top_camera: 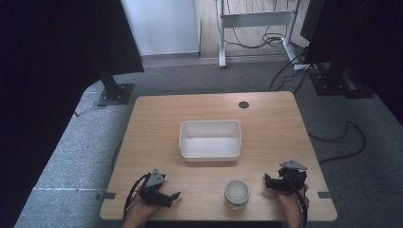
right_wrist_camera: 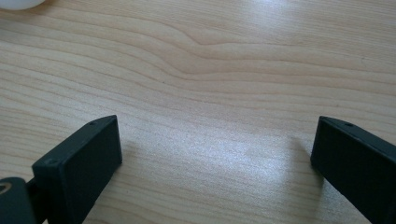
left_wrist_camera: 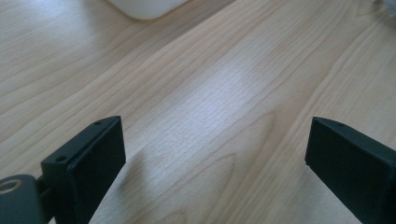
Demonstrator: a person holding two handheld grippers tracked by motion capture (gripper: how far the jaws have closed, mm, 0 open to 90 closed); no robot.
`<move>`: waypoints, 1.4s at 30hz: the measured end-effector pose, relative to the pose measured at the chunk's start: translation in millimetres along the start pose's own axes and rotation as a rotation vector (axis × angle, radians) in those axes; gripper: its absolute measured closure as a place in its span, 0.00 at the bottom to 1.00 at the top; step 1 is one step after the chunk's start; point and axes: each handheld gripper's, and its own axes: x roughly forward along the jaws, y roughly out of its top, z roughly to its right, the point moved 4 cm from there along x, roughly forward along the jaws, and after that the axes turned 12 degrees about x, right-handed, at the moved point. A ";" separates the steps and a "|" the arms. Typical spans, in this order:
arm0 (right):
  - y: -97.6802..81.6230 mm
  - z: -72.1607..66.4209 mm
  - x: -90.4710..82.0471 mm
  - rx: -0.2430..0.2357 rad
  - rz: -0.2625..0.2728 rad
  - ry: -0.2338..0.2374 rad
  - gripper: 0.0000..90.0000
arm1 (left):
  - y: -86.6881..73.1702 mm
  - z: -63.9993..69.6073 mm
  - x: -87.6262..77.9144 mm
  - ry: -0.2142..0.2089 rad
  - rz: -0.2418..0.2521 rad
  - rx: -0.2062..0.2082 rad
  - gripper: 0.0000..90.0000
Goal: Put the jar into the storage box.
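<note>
Fingers [left_wrist_camera: 88, 163] of both grippers spread apart over bare wood, jar [top_camera: 236, 192] between left gripper [top_camera: 172, 197] and right gripper [top_camera: 267, 182], white bin [top_camera: 210, 154] beyond

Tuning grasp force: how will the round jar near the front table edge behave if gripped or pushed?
The jar looks squat and stands upright, so a push would probably slide it rather than tip it. Its wall looks clear and smooth, perhaps glass or plastic: likely rigid, somewhat slippery. It sits near the table's front edge, so push away from there.

The table [top_camera: 157, 118] is showing pale wood with wavy brown grain. The bin [top_camera: 210, 138] is looking plain white, the round container [top_camera: 236, 192] whitish and translucent. Both the left claw [top_camera: 167, 197] and right claw [top_camera: 273, 183] are showing black, each topped with a grey plate. The floor [top_camera: 71, 156] is appearing speckled grey.
</note>
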 end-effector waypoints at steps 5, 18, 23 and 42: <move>0.0 0.0 0.0 0.000 0.000 0.000 0.01 | 4.3 3.8 -1.4 -0.015 0.012 0.006 0.05; 0.0 0.0 0.0 0.000 0.000 0.001 0.01 | 23.9 19.4 1.9 -0.056 0.041 0.048 0.05; 0.0 0.0 0.0 0.000 0.000 0.000 0.01 | 32.8 26.3 4.0 -0.074 0.057 0.061 0.05; 0.0 0.0 0.0 0.000 0.000 0.000 0.01 | 62.4 49.9 13.9 -0.133 0.095 0.114 0.04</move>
